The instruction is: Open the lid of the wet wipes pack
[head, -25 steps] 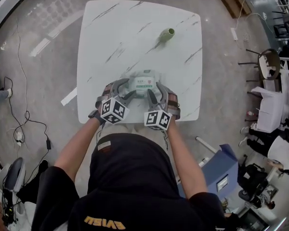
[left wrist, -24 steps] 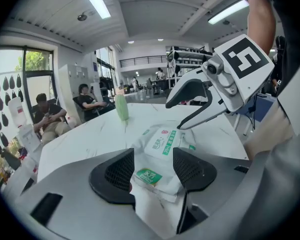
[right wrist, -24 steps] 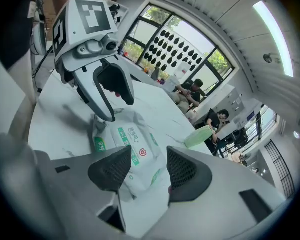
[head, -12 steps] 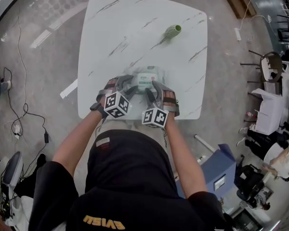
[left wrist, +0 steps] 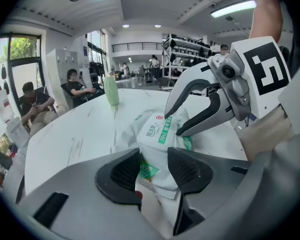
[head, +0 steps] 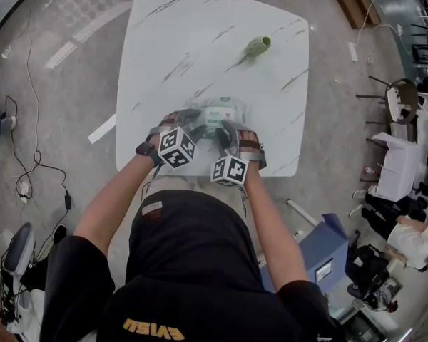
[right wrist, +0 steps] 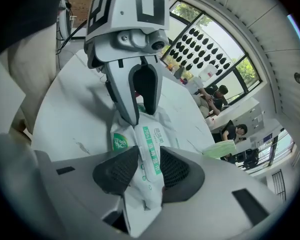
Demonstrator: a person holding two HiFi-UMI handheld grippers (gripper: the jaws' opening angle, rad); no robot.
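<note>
A white wet wipes pack (head: 221, 112) with green print lies near the front edge of the marble table (head: 171, 48). My left gripper (head: 193, 129) comes at its left end, my right gripper (head: 226, 131) at its right end. In the left gripper view the pack's (left wrist: 162, 134) near end fills the gap of my left gripper (left wrist: 154, 170), whose jaws are closing on it. In the right gripper view the pack (right wrist: 147, 144) is crumpled between the closing jaws of my right gripper (right wrist: 149, 170). Whether the lid is open or shut, I cannot see.
A green bottle (head: 258, 46) lies on its side at the table's far right. Cables run over the floor to the left (head: 28, 169). Chairs and seated people are to the right (head: 406, 162). The table's front edge is just under my wrists.
Both grippers have sunk onto the pack and drawn together at its two ends. Their jaws have narrowed around it.
</note>
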